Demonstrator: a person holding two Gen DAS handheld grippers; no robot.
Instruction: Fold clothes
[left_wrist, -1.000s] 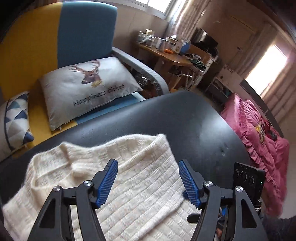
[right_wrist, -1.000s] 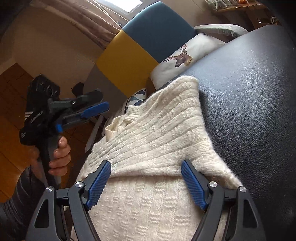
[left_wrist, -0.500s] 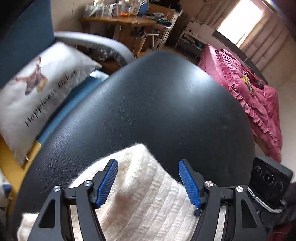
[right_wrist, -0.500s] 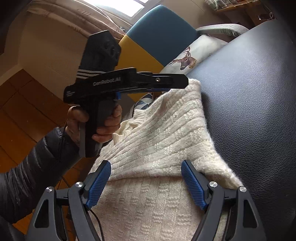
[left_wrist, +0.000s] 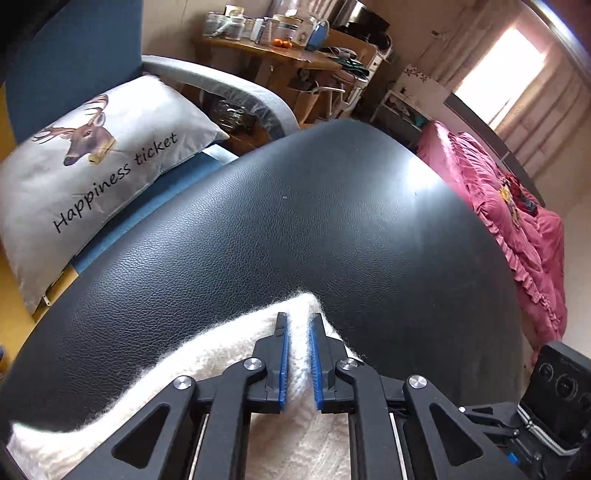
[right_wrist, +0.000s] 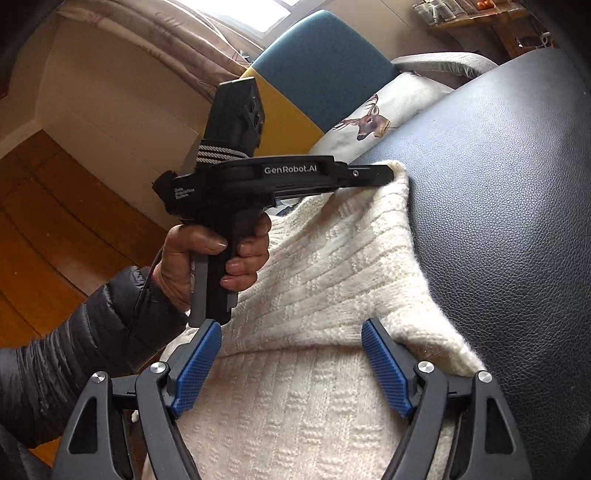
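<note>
A cream knitted sweater (right_wrist: 325, 280) lies partly folded on a black leather surface (right_wrist: 509, 192). My left gripper (left_wrist: 297, 325) is shut on the sweater's (left_wrist: 207, 354) far corner, a strip of knit pinched between its blue pads. In the right wrist view that same left gripper (right_wrist: 388, 174) reaches the far corner from the left, held by a person's hand (right_wrist: 218, 254) in a dark puffy sleeve. My right gripper (right_wrist: 291, 365) is open just over the near folded edge, blue fingers (right_wrist: 384, 369) astride the fabric without touching it closed.
A deer-print pillow (left_wrist: 99, 155) rests on a blue and yellow chair (left_wrist: 70, 55) beyond the black surface (left_wrist: 295, 221). A cluttered wooden table (left_wrist: 273, 51) stands behind, a pink ruffled bed (left_wrist: 517, 229) to the right. Wooden floor (right_wrist: 55, 221) shows at the left.
The left gripper moved forward to the sweater's far corner and went from open to shut on it. The right gripper stayed open over the near fold.
</note>
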